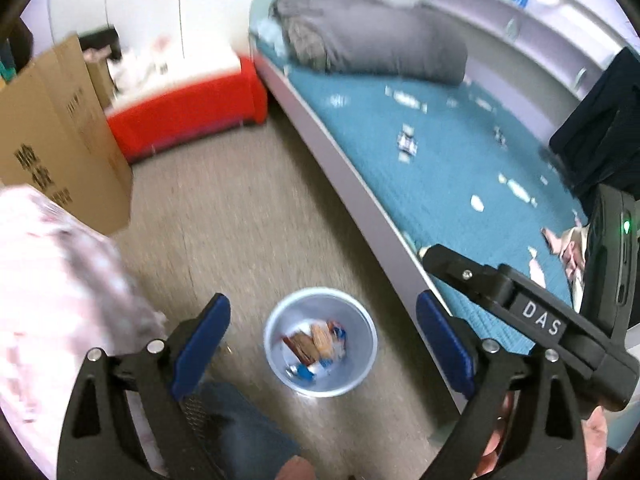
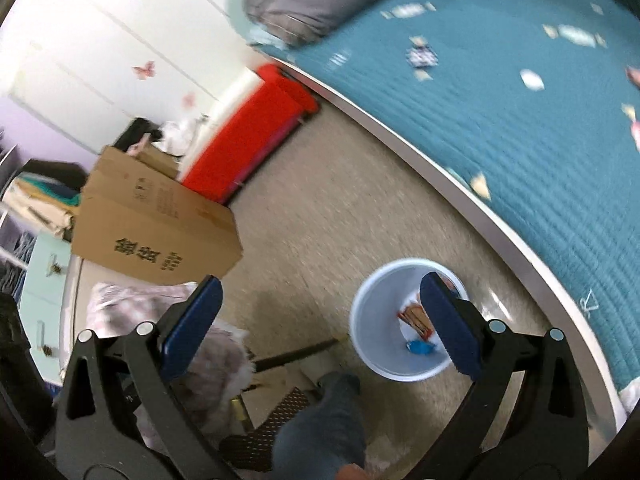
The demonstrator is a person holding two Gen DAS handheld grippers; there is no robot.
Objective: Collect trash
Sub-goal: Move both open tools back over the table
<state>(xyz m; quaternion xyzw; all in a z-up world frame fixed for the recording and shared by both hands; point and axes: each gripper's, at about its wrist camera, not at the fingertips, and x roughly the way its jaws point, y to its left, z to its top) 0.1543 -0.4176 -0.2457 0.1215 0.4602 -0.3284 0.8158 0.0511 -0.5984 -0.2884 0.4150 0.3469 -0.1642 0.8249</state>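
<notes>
A: From the left wrist camera, where does the trash sit against the tool?

B: The left gripper is spread wide with nothing between its blue pads. The white bin stands on the floor below, framed in the gap between the two fingers. Inside it lie wrappers, orange-brown and blue ones. More scraps are scattered over the teal bedspread, up and to the right of the fingers, well apart from them. The right gripper's black body crosses the lower right corner, just beside the left one's right finger.

A: And the right wrist camera?

B: The right gripper also stands wide and holds nothing. The bin sits lower right of centre, and the right finger's blue pad overlaps its far rim, so the bin lies partly behind that finger. An orange wrapper and a blue one show on the bottom. The bed's loose pieces lie far above the fingers. A cardboard box stands to the left, above the left finger.

A: Blur?

B: Some in both views; small scraps cannot be identified.
</notes>
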